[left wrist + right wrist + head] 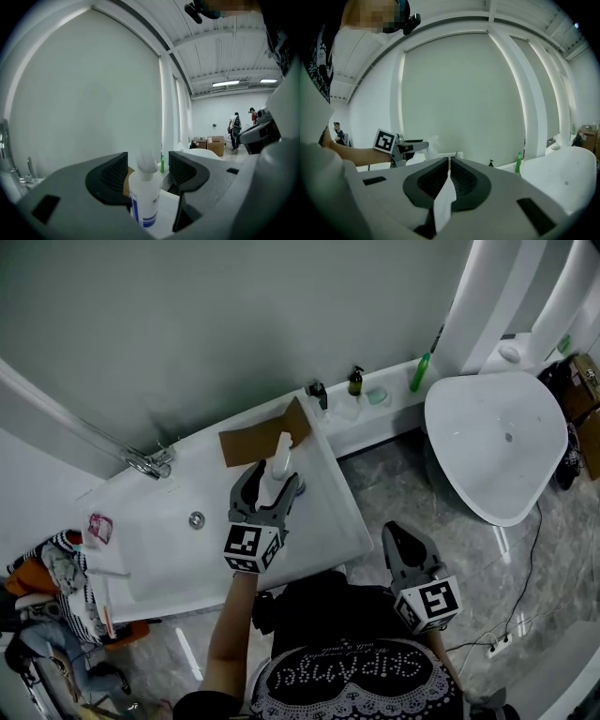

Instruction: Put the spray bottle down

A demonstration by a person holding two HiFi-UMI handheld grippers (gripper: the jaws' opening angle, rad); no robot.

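Observation:
A white spray bottle (279, 460) with a blue-printed label stands upright on the white tub (323, 531), next to a brown cardboard sheet (265, 435). My left gripper (272, 486) is open, its jaws on either side of the bottle. In the left gripper view the bottle (144, 192) rises between the dark pads (110, 176), with a gap showing on its right side. My right gripper (401, 535) hangs over the floor, off the tub's near right corner. In the right gripper view it (449, 165) is shut on a white paper tissue (444, 204).
The tub has a faucet (150, 463) at its far left and a drain (196, 518). A dark pump bottle (355, 381) and a green bottle (419, 373) stand on the back ledge. A second white tub (487, 442) lies to the right. Clutter sits at the lower left.

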